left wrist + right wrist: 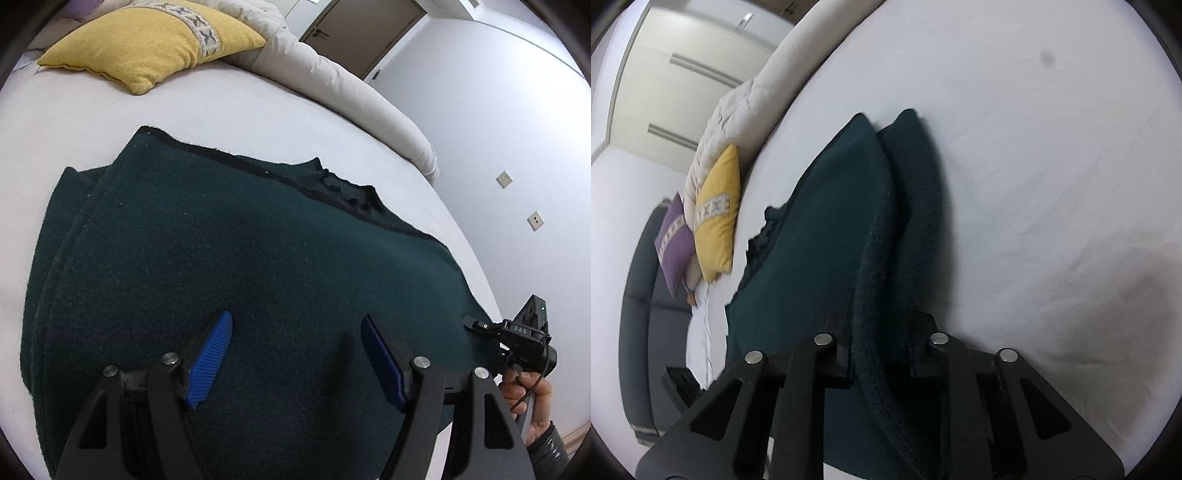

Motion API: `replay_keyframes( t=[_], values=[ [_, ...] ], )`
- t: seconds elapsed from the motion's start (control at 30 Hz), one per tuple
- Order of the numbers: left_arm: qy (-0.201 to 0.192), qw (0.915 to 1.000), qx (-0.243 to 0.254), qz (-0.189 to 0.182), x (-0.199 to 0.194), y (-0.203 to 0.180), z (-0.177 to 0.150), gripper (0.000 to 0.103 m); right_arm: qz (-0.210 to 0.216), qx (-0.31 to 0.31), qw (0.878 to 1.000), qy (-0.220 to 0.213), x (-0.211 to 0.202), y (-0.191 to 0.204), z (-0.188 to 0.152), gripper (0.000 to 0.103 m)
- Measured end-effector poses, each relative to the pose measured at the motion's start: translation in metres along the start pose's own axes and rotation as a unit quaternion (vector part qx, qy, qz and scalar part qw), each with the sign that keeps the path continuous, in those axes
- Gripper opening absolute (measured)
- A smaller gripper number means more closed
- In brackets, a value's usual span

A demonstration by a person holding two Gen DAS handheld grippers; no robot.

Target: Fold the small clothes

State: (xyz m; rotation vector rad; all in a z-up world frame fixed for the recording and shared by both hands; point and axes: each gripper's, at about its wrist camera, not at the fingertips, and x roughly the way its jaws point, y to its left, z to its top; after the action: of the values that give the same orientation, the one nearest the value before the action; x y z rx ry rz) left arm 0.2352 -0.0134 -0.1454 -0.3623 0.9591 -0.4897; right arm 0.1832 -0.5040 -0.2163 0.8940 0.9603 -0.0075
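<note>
Garment (236,266), dark green knit, lies partly folded on the bed (229,107), filling mid-frame. Right gripper (881,354) has its jaws clamped on a bunched edge; left gripper (295,354) hovers, jaws apart. Carry the gripped edge across evenly, keeping layers aligned.

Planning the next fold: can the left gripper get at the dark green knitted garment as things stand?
Probably yes. The left gripper is open just above the dark green knitted garment, with nothing between the blue fingers and the cloth. The right gripper is at the garment's edge, off to one side.
</note>
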Motion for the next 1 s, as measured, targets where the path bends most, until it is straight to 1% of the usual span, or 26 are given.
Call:
replay_keyframes(
  t=[0.03, 0.13, 0.2, 0.23, 0.27, 0.3, 0.33, 0.37, 0.43, 0.47, 0.5, 0.57, 0.63, 0.67, 0.7, 0.73, 0.8, 0.83, 0.87, 0.9, 0.93, 0.97, 1.0],
  values=[
    [0.000, 1.0000, 0.001, 0.000, 0.000, 0.001, -0.002, 0.074, -0.009, -0.005, 1.000, -0.004, 0.000, 0.004, -0.001, 0.016],
    [0.000, 1.0000, -0.001, -0.004, 0.000, 0.002, -0.002, 0.074, -0.060, -0.031, 0.998, -0.015, -0.003, 0.025, -0.004, 0.015],
    [0.000, 1.0000, -0.002, -0.007, 0.000, 0.003, -0.001, 0.074, -0.104, -0.062, 0.992, -0.024, -0.005, 0.047, -0.006, 0.014],
    [0.001, 0.9999, -0.005, -0.010, -0.001, 0.004, -0.001, 0.074, -0.129, -0.083, 0.988, -0.028, -0.006, 0.062, -0.009, 0.014],
    [0.001, 0.9998, -0.009, -0.016, -0.003, 0.006, -0.001, 0.074, -0.150, -0.108, 0.982, -0.033, -0.006, 0.079, -0.012, 0.014],
    [0.000, 0.9997, -0.014, -0.022, -0.005, 0.008, -0.001, 0.074, -0.178, -0.151, 0.971, -0.042, -0.004, 0.107, -0.019, 0.014],
    [-0.001, 0.9992, -0.024, -0.031, -0.007, 0.010, 0.000, 0.074, -0.194, -0.181, 0.963, -0.045, -0.006, 0.126, -0.025, 0.014],
    [-0.003, 0.9985, -0.036, -0.041, -0.011, 0.014, 0.001, 0.072, -0.205, -0.214, 0.954, -0.047, -0.003, 0.149, -0.033, 0.014],
    [-0.010, 0.9963, -0.063, -0.058, -0.019, 0.023, 0.002, 0.071, -0.215, -0.282, 0.934, -0.043, 0.010, 0.200, -0.054, 0.014],
    [-0.017, 0.9942, -0.080, -0.070, -0.025, 0.030, 0.003, 0.071, -0.209, -0.307, 0.928, -0.036, 0.018, 0.221, -0.066, 0.014],
    [-0.025, 0.9921, -0.095, -0.077, -0.030, 0.036, 0.003, 0.071, -0.187, -0.336, 0.923, -0.021, 0.031, 0.249, -0.082, 0.014],
    [-0.035, 0.9884, -0.116, -0.092, -0.039, 0.048, 0.004, 0.071, -0.162, -0.374, 0.913, 0.004, 0.053, 0.281, -0.108, 0.014],
    [-0.036, 0.9855, -0.129, -0.104, -0.043, 0.059, 0.006, 0.071, -0.145, -0.408, 0.901, 0.033, 0.079, 0.302, -0.134, 0.014],
    [-0.034, 0.9840, -0.135, -0.112, -0.045, 0.064, 0.007, 0.069, -0.141, -0.411, 0.899, 0.049, 0.092, 0.304, -0.141, 0.014],
    [-0.034, 0.9832, -0.138, -0.115, -0.046, 0.066, 0.007, 0.069, -0.133, -0.403, 0.902, 0.077, 0.107, 0.301, -0.146, 0.015],
    [-0.036, 0.9830, -0.138, -0.115, -0.049, 0.068, 0.007, 0.069, -0.129, -0.391, 0.907, 0.089, 0.114, 0.296, -0.147, 0.016],
    [-0.040, 0.9833, -0.137, -0.113, -0.051, 0.068, 0.009, 0.070, -0.120, -0.373, 0.916, 0.087, 0.116, 0.287, -0.147, 0.020],
    [-0.037, 0.9828, -0.140, -0.115, -0.050, 0.068, 0.010, 0.070, -0.101, -0.369, 0.920, 0.086, 0.111, 0.285, -0.146, 0.024],
    [-0.033, 0.9824, -0.143, -0.115, -0.048, 0.067, 0.010, 0.071, -0.081, -0.365, 0.923, 0.089, 0.105, 0.285, -0.146, 0.043],
    [-0.030, 0.9824, -0.145, -0.115, -0.046, 0.065, 0.011, 0.074, -0.064, -0.362, 0.926, 0.089, 0.095, 0.285, -0.147, 0.068],
    [-0.027, 0.9827, -0.143, -0.114, -0.044, 0.061, 0.013, 0.076, -0.052, -0.364, 0.927, 0.080, 0.084, 0.280, -0.150, 0.075],
    [-0.023, 0.9829, -0.142, -0.115, -0.042, 0.057, 0.014, 0.077, -0.040, -0.369, 0.926, 0.065, 0.070, 0.278, -0.153, 0.079],
    [-0.017, 0.9832, -0.138, -0.118, -0.040, 0.051, 0.016, 0.079, -0.026, -0.382, 0.922, 0.056, 0.056, 0.277, -0.157, 0.079]
  ],
)
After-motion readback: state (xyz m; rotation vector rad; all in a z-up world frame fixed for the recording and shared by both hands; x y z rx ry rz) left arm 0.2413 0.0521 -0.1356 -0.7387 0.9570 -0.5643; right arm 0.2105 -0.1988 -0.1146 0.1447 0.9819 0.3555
